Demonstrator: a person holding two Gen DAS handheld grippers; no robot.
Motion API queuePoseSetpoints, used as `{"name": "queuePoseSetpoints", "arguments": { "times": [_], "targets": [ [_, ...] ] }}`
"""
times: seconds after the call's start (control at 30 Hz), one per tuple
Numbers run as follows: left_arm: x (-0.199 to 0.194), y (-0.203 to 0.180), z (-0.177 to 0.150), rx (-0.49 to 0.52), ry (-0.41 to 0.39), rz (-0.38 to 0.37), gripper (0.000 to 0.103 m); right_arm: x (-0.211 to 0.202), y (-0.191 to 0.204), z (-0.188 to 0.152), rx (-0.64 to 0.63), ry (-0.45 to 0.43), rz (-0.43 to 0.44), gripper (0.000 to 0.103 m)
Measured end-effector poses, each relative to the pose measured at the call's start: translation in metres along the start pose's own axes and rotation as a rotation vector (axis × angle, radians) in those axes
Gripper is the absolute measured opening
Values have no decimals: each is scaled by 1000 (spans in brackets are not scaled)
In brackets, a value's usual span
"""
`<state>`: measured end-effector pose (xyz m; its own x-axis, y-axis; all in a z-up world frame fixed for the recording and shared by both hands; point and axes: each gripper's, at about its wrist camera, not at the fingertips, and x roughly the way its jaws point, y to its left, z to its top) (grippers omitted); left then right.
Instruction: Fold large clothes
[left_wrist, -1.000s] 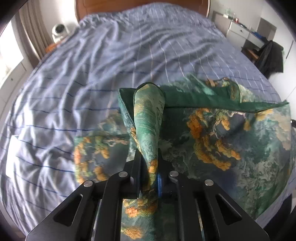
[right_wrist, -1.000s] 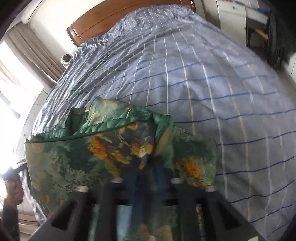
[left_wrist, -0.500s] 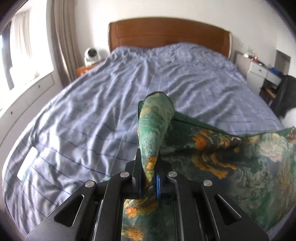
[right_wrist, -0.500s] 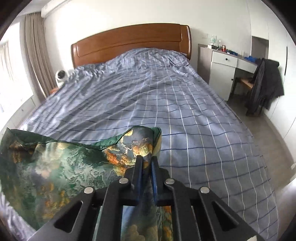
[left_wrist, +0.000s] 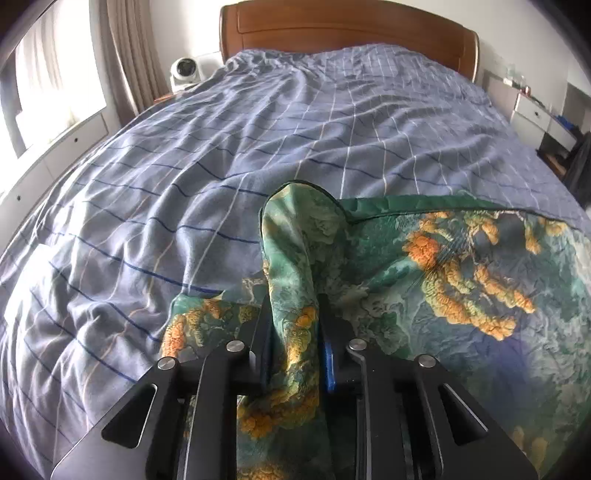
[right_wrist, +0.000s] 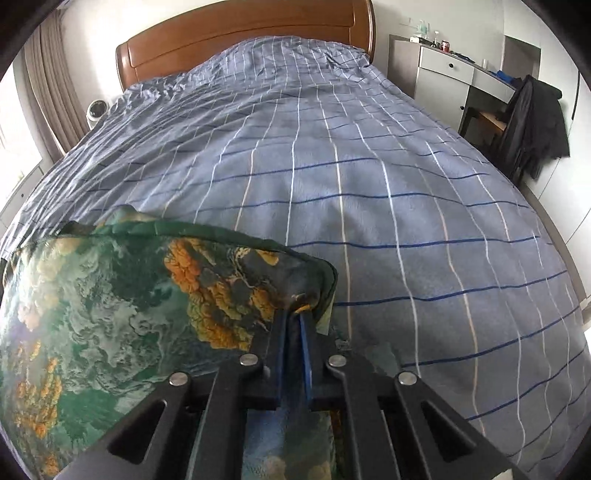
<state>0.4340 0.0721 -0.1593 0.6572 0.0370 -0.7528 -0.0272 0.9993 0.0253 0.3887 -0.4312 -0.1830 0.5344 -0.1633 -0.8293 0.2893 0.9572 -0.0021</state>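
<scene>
Left gripper (left_wrist: 293, 332) and right gripper (right_wrist: 295, 332) at bottom centre, each clamped on a bunched corner of green printed garment (left_wrist: 443, 280), thin, limp, probably slippery, best held by hemmed corners, stretched mid-frame over checked bed (right_wrist: 369, 166) beyond.

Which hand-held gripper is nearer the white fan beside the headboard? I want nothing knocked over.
Left. The fan stands off the bed's left side, the side the left hand-held gripper works on; the right hand-held gripper is across the garment.

One garment (left_wrist: 443, 266), one bed (left_wrist: 295, 129), one jacket (right_wrist: 532, 122)
</scene>
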Motion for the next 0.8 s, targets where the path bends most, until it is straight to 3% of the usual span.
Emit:
{"name": "queuePoseSetpoints", "arguments": {
  "times": [0.23,0.33,0.47,0.53,0.6,0.67,0.8],
  "targets": [
    [4,-2,-4,1,-6,0,24,11,-1,-5,12,0,16,7],
    [1,-2,-4,5,-9,18,33,11,-3,-5,14,0,22,8],
    [-19,7,1,-36,-30,31,82,1,-5,-2,14,-7,23,9],
    [-37,13,4,-58,-64,-3,88,-8,-8,0,21,-15,23,16],
    [-54,20,7,-75,-85,-29,91,-24,-13,1,31,-43,28,47],
    [-73,26,9,-84,-106,-41,94,-39,-17,2,40,-77,28,59],
    [-100,22,4,-24,-140,-50,95,-75,-17,-2,12,-113,58,59]
  ]
}}
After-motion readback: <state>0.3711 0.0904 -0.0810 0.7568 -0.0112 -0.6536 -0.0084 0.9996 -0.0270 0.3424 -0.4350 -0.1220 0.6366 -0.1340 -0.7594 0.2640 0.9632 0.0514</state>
